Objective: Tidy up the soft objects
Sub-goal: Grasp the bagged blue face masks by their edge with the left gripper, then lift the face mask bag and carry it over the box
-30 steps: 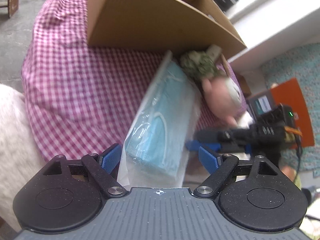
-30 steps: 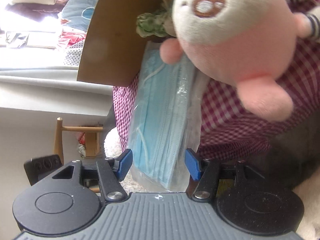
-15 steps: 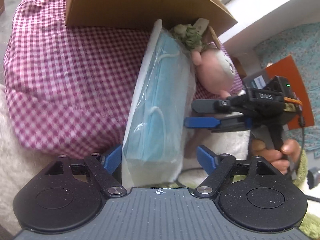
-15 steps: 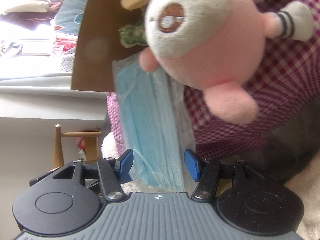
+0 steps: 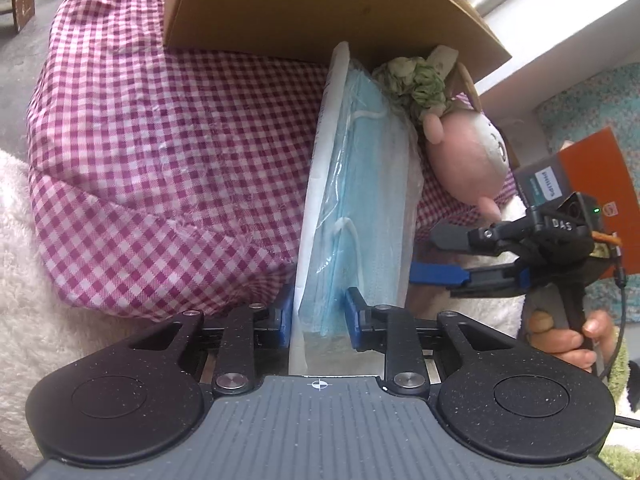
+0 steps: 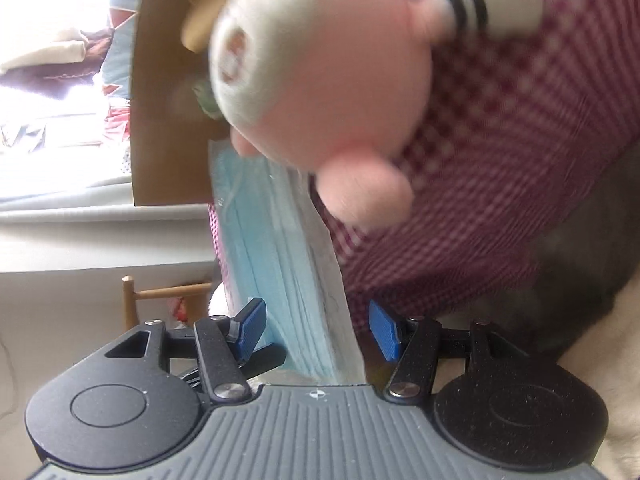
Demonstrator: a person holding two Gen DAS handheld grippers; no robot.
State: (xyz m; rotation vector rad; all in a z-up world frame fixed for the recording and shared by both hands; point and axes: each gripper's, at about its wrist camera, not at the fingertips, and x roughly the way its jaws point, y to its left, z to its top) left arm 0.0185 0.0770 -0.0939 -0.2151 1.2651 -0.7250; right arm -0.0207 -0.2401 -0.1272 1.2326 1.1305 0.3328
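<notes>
A pink plush toy (image 5: 466, 160) and a cardboard box (image 5: 304, 8) crowd the far end of the bagged blue face masks (image 5: 360, 208) lying over the checked cloth (image 5: 160, 160), where the left gripper (image 5: 316, 316) has its jaws clamped on the pack's near end and the right gripper (image 6: 316, 330) straddles it, jaws half open, not pressing.

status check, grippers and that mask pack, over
Left gripper shut on mask pack. Right gripper open, straddling it. Pink plush leans against pack, cardboard box behind.

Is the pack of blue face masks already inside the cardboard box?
No, the pack of face masks lies outside the cardboard box, on the checked cloth.
</notes>
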